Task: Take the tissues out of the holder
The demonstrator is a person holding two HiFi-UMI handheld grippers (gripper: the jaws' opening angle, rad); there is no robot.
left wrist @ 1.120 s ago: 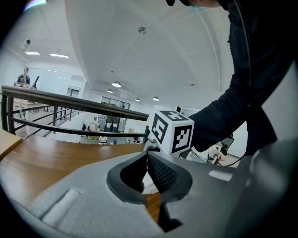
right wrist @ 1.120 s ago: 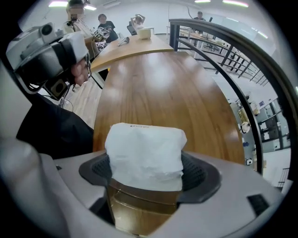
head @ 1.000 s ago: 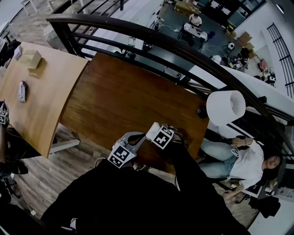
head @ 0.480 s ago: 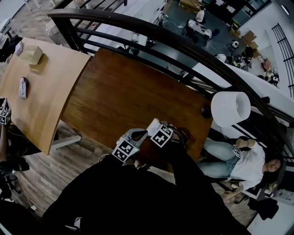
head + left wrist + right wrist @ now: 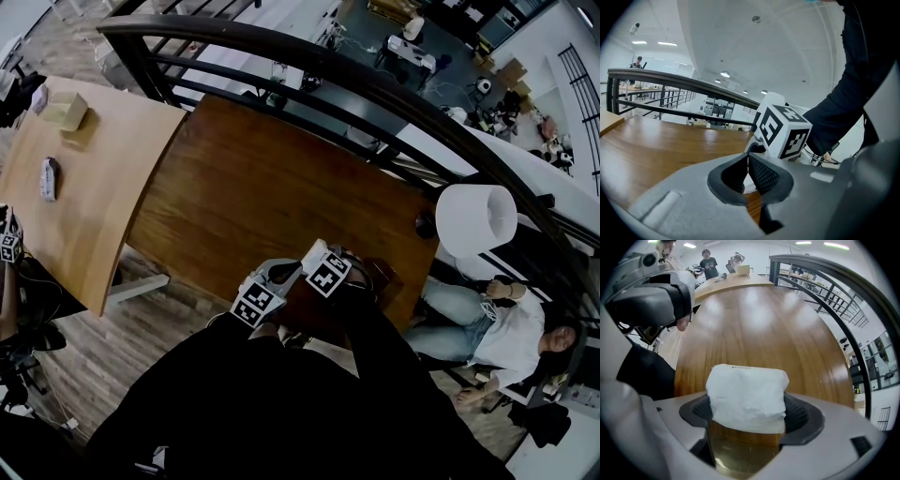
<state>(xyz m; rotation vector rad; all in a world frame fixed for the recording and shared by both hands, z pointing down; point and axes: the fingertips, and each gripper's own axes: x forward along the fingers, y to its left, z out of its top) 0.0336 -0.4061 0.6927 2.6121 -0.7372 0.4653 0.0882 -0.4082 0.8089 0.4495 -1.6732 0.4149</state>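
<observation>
Right tool (image 5: 748,412) grasps tissues (image 5: 746,389), clear only in its view; left tool (image 5: 748,169) clenched.

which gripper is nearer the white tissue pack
Right. The right gripper is clamped on the tissue pack; the left gripper, jaws together, sits just beside it.
</observation>
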